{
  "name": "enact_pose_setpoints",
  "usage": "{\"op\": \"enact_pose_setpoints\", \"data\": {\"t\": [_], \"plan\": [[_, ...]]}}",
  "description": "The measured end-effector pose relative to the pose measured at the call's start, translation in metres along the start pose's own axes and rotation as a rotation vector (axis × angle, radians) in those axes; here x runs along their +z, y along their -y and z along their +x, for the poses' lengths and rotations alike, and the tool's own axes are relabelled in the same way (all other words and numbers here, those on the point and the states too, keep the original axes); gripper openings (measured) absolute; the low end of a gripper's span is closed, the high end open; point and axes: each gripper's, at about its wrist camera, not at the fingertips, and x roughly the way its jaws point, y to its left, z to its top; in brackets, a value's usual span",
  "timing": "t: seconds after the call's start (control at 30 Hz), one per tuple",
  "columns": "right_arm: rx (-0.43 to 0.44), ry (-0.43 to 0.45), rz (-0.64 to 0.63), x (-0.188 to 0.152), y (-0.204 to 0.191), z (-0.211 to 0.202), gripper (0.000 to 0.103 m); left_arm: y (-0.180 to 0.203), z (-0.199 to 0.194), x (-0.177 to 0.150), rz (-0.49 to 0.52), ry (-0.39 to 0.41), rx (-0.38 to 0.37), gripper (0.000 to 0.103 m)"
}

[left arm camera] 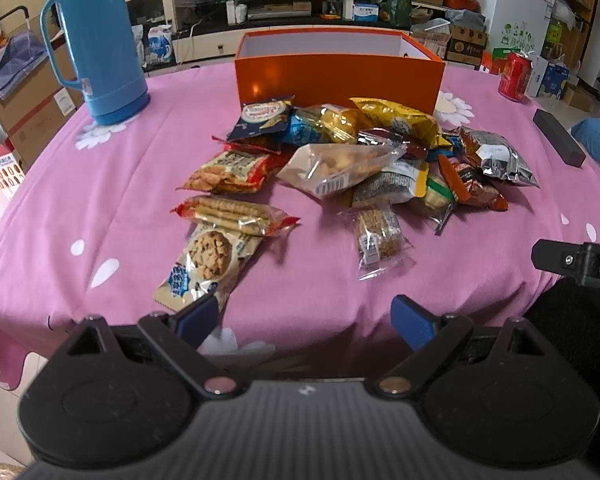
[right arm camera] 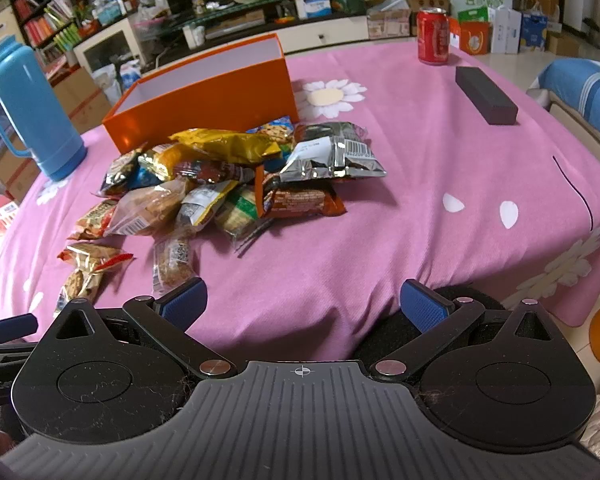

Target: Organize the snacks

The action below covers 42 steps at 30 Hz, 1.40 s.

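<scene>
both tools spread apart, gripping nothing: left tool [left arm camera: 306, 322], right tool [right arm camera: 304, 306]. snack pile [left arm camera: 340, 156] mid-worktop, touching orange box [left arm camera: 340, 76] toward far edge. cookie packet [left arm camera: 208, 268] nearest left tool, just ahead-left, long axis running away toward pile.

On your pink flowered tablecloth [right arm camera: 400, 216] you have a blue thermos jug [left arm camera: 100, 40] at the far left, a red soda can [right arm camera: 433, 36] far right, and a dark rectangular block [right arm camera: 485, 94] near it.
</scene>
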Motion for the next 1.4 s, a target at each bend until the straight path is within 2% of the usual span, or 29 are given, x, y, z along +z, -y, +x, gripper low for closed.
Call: {"op": "enact_pose_setpoints", "data": {"t": [1.4], "plan": [[0.003, -0.015, -0.02, -0.0018, -0.0031, 0.0021, 0.087, -0.0022, 0.0057, -0.002, -0.01, -0.028, -0.005, 0.092]]}}
